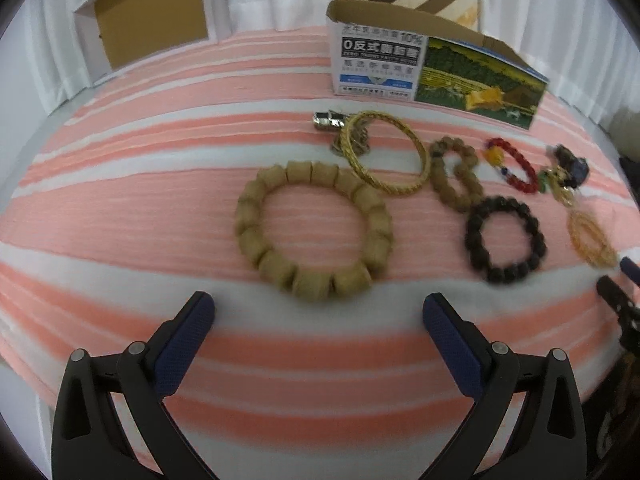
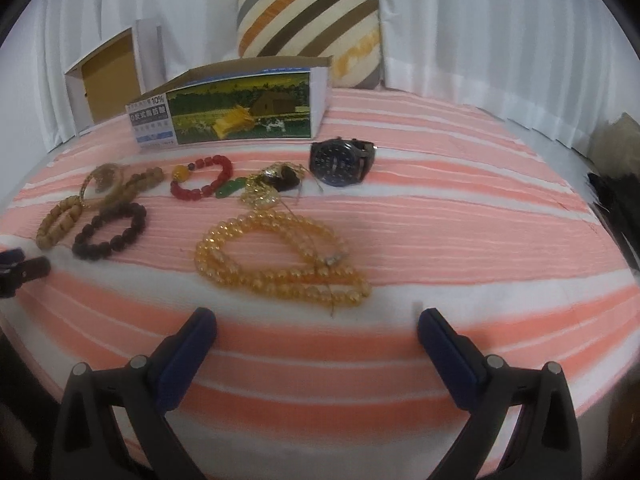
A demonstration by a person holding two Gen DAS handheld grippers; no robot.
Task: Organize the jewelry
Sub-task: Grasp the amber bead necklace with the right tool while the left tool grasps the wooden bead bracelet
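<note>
Bracelets (image 1: 314, 226) lie before printed box (image 1: 432, 76), pillow (image 2: 310, 20).

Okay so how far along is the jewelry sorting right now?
Nothing looks sorted yet. The printed box stands open behind the jewelry, and no piece is visibly in it. Both claws, left and right, are open and hold nothing. Left to do: the tan bead bracelet, gold bangle, dark bead bracelet, red bracelet, amber bead necklace and watch all lie on the striped cloth.
</note>
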